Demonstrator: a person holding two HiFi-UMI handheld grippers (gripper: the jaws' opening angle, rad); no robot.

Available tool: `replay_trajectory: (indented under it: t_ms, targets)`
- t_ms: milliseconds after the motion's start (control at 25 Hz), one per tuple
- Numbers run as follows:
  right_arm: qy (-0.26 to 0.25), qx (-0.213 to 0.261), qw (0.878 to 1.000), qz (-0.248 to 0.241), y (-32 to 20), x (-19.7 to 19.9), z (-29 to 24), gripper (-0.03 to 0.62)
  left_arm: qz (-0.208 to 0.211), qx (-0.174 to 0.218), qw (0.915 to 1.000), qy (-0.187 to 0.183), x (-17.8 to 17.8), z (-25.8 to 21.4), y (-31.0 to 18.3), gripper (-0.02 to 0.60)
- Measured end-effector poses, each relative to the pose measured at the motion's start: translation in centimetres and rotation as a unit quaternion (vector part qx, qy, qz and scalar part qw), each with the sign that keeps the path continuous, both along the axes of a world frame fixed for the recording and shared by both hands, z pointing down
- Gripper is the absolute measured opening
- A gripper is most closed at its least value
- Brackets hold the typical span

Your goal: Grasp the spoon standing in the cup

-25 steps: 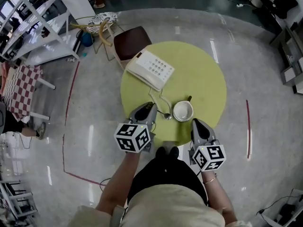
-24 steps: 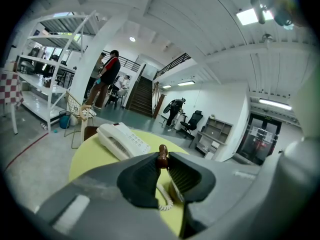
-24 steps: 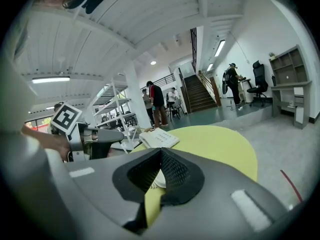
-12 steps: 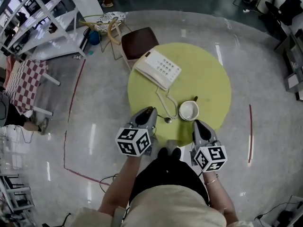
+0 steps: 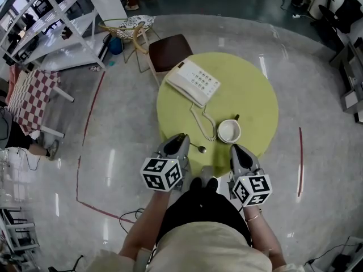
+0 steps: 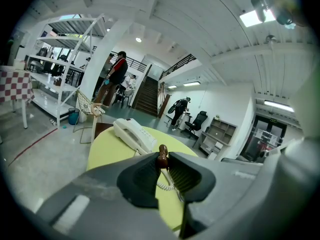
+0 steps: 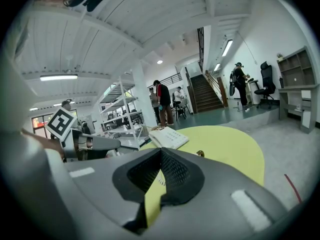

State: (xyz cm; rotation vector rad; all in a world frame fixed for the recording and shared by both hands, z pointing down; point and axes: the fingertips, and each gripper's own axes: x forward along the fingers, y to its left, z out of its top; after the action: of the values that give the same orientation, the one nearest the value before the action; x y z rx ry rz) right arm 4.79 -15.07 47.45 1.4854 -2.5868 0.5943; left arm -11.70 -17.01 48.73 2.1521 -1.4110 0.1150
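Note:
My left gripper (image 5: 181, 140) is shut on the spoon (image 5: 200, 148). Its metal bowl pokes out past the jaw tips, low over the yellow round table (image 5: 252, 86). In the left gripper view (image 6: 161, 160) the spoon's brown wooden handle end (image 6: 162, 155) is pinched between the pads. The white cup (image 5: 229, 131) stands upright to the spoon's right, apart from it, with a small brown piece at its far rim. My right gripper (image 5: 236, 151) hovers at the table's near edge just below the cup. Its jaw tips (image 7: 160, 154) meet with nothing between them.
A white desk phone (image 5: 193, 82) lies on the table's far left, its coiled cord (image 5: 205, 123) running toward the cup. Beyond the table are a dark-seated chair (image 5: 169, 51), white shelving (image 5: 51, 27) and a checkered table (image 5: 31, 98). People stand in the background.
The left gripper has drawn back from the cup toward the table's near edge, with the spoon still in its jaws. The right gripper has barely moved.

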Motion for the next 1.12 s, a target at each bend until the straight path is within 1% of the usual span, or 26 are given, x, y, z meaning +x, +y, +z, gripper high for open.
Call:
replay_trajectory:
  t_ms: [160,480,1120]
  targets:
    - [-0.007,-0.003,1.0,-0.002,0.3,-0.3,-0.1,-0.002,-0.001,-0.002,1.0,-0.002,-0.1,0.2,0.5,0.055]
    - [0.003,-0.001,1.0,-0.007,0.7,-0.4,-0.2,-0.003,0.006,-0.002,1.0,-0.001,0.4,0.3,0.9,0.055]
    - [-0.003,-0.002,1.0,0.006,0.8,0.2,0.0,-0.003,0.013,-0.004,0.9999,0.005,1.1,0.2,0.2,0.055]
